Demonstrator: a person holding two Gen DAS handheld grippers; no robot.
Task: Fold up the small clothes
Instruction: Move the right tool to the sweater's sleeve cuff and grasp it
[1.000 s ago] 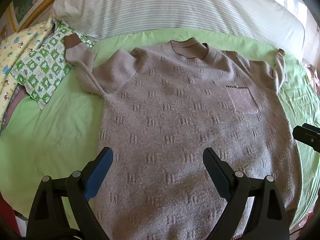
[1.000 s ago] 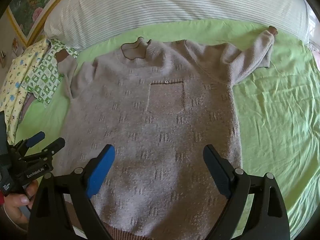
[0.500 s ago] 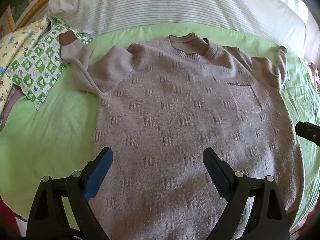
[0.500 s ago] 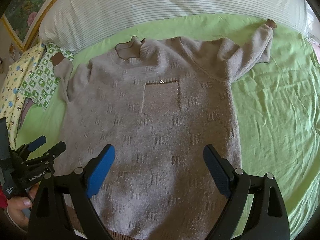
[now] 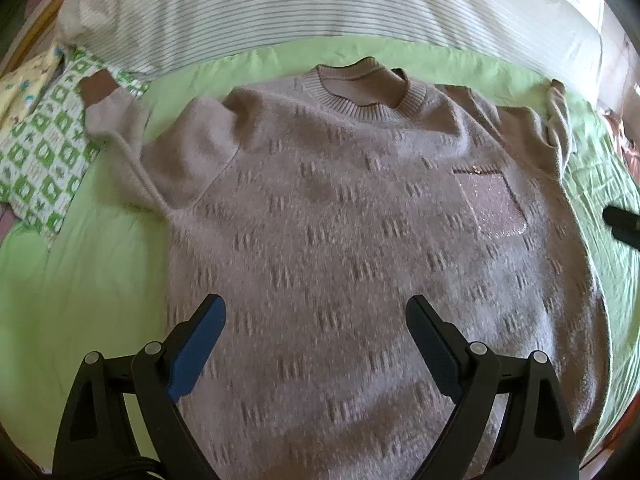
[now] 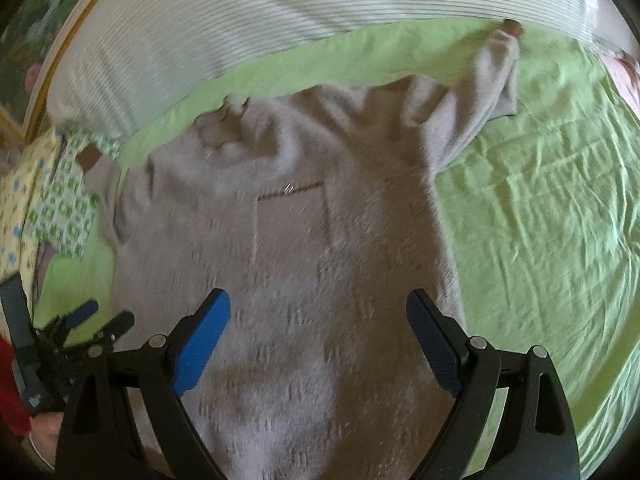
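Note:
A beige knit sweater (image 5: 340, 216) with a chest pocket (image 5: 490, 208) lies flat, front up, on a green bed sheet (image 5: 80, 280); it also shows in the right wrist view (image 6: 320, 280). Its sleeves spread to both sides, one cuff (image 5: 96, 86) at the far left, the other (image 6: 512, 28) at the far right. My left gripper (image 5: 316, 320) is open and empty above the sweater's lower body. My right gripper (image 6: 318, 316) is open and empty above the lower body, below the pocket (image 6: 294, 218). The left gripper's fingers (image 6: 82, 312) show at the left of the right wrist view.
A striped white pillow (image 5: 320, 0) runs along the far side of the bed. A green-and-white checked cloth (image 5: 40, 152) and a yellow printed cloth (image 5: 24, 80) lie at the left. Bare green sheet (image 6: 540, 220) spreads to the right of the sweater.
Both grippers have moved forward over the sweater, toward its collar; the sweater looks larger in both views. The right view has swung and is blurred. Both stay open.

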